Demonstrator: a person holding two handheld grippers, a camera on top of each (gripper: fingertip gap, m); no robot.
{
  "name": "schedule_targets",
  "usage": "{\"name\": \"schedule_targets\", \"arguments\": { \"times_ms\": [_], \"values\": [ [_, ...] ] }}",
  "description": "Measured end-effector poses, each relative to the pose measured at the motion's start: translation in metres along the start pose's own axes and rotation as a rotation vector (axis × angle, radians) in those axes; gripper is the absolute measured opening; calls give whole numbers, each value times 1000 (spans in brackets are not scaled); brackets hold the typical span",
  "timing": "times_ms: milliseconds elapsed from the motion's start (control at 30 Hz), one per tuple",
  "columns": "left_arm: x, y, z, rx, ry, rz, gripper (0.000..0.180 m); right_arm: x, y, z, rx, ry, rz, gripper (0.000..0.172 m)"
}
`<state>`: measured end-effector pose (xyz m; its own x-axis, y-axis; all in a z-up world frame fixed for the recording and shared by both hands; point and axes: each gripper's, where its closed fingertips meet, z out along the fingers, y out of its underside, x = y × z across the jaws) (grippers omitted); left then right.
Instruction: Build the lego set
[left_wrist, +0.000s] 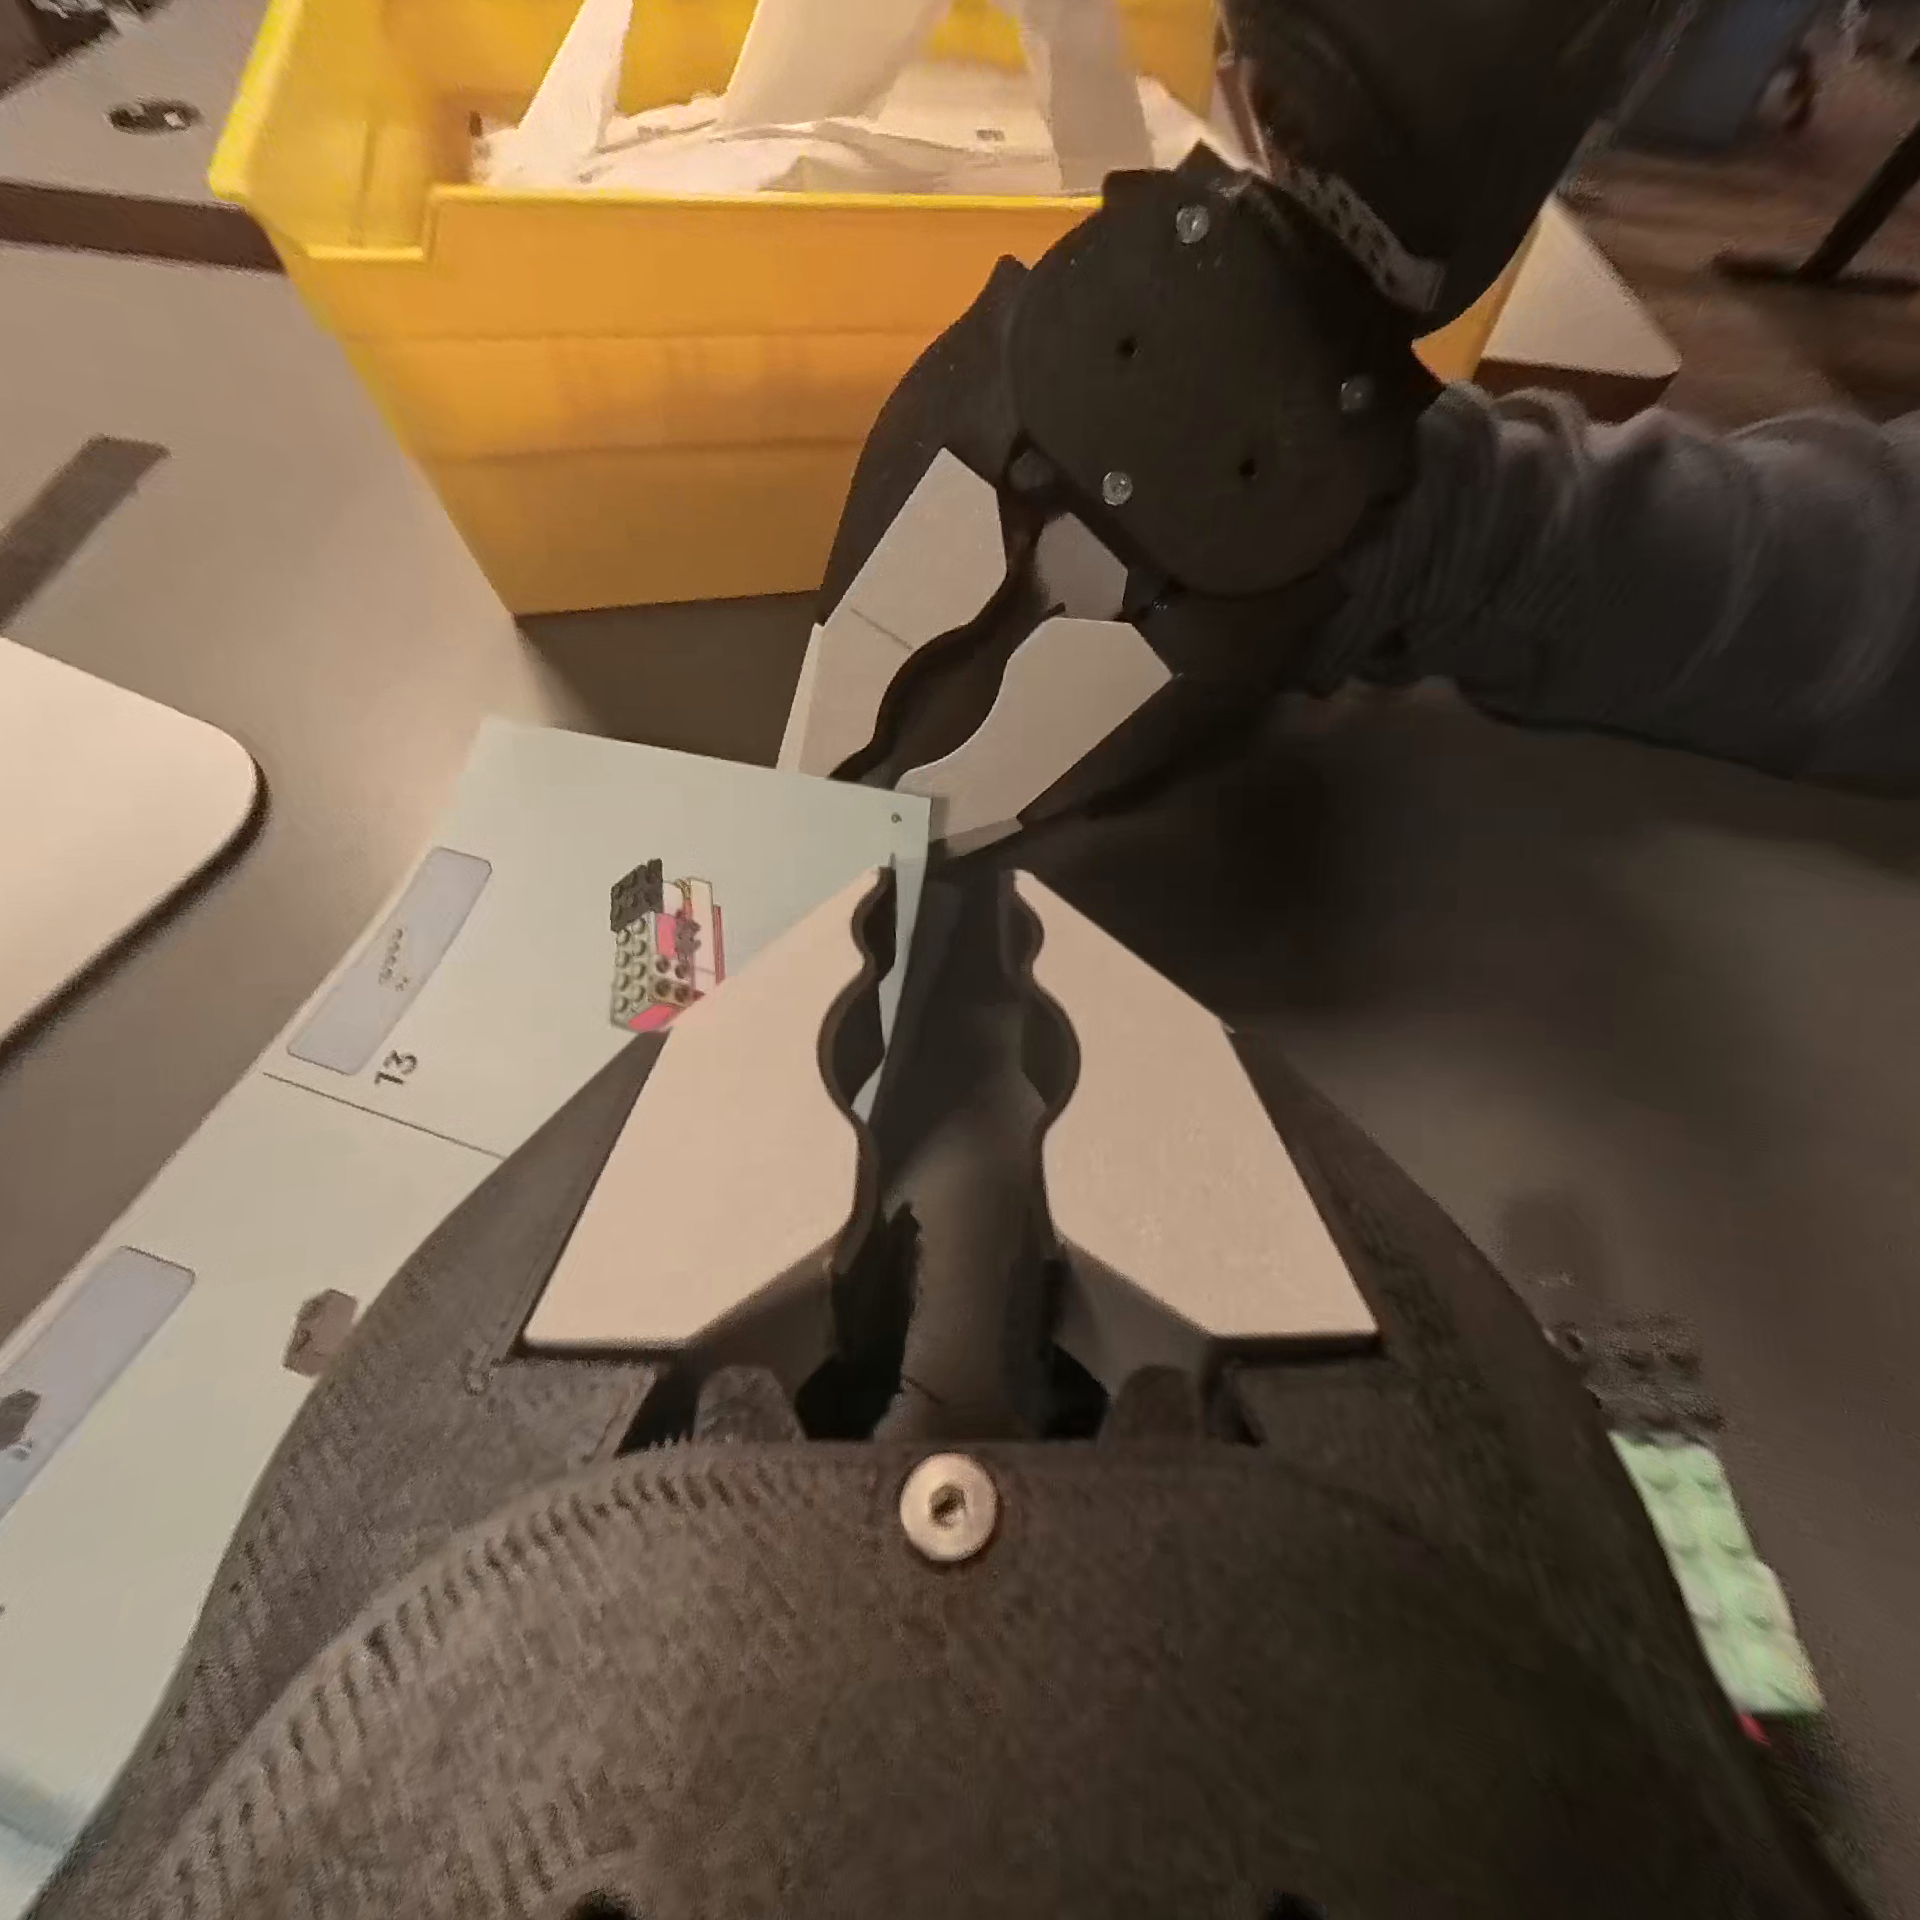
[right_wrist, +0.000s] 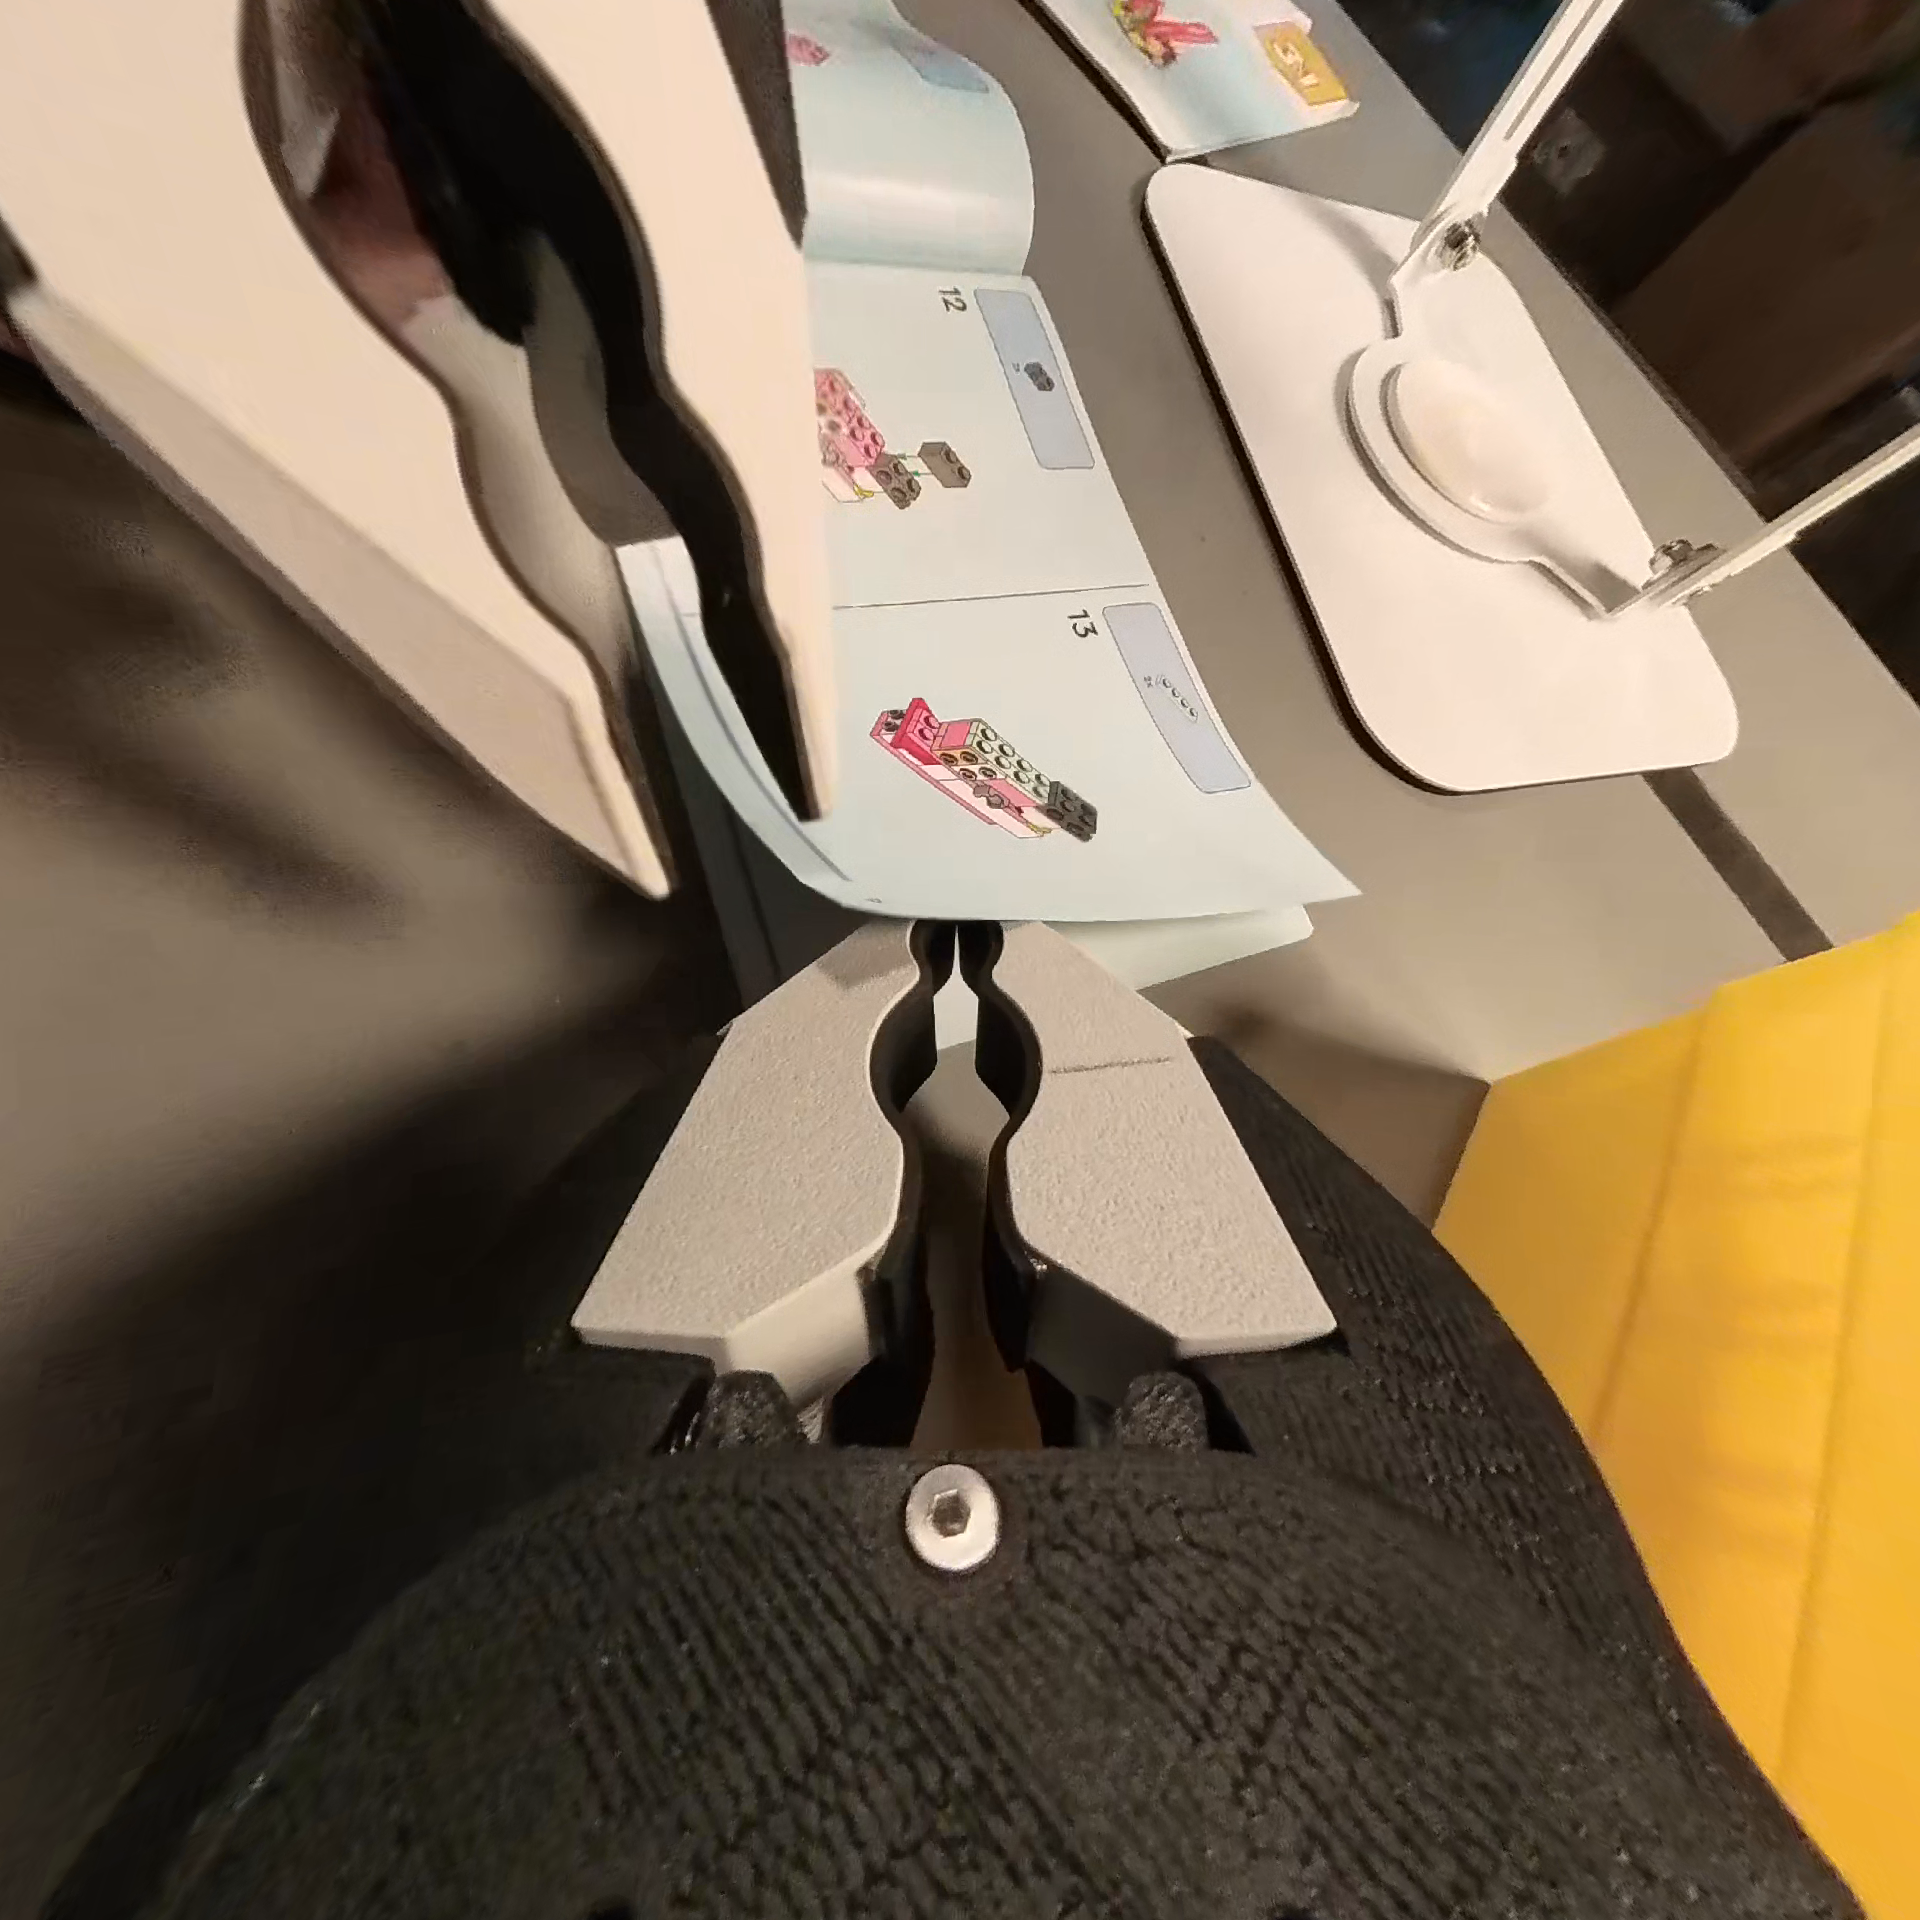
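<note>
A grey counter (left_wrist: 260, 520) fills both views from my two hand-held claws. At its far side in the left view stands a large yellow bin (left_wrist: 644, 416), open at the top and holding loose white paper sheets (left_wrist: 831, 135); I cannot tell what lies under them. Near the booklet sits a flat white stand base (right_wrist: 1455, 582) with thin metal arms rising from it.

An instruction booklet (right_wrist: 987, 468) lies open on the counter between the base and the bin, showing toy brick drawings. Its top page (right_wrist: 1039, 852) curves up off the pages below. A second booklet (right_wrist: 1195, 73) lies farther off.

My right claw (right_wrist: 954, 935) is closed, its tips meeting at the near edge of that raised page, which it seems to pinch. My left claw (left_wrist: 951, 878) is narrowly apart, with the page's edge passing between its fingers and not clamped.

As I judge it, the thin page could tear or crease if the two claws pull against each other, or slip from so slight a pinch.

A small green studded plate (left_wrist: 1714, 1558) lies beside my left claw.
</note>
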<state>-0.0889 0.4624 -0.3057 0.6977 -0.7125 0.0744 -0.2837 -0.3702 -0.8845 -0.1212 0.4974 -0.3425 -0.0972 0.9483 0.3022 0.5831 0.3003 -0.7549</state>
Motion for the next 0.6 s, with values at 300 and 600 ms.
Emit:
{"name": "schedule_targets", "arguments": {
  "times_ms": [300,600],
  "values": [
    [-6,-7,4,13,-97,94,12,1,0,0,-3,0,4,0],
    [-12,-6,5,33,-107,29,0,1,0,0,-3,-1,7,0]
  ]
}}
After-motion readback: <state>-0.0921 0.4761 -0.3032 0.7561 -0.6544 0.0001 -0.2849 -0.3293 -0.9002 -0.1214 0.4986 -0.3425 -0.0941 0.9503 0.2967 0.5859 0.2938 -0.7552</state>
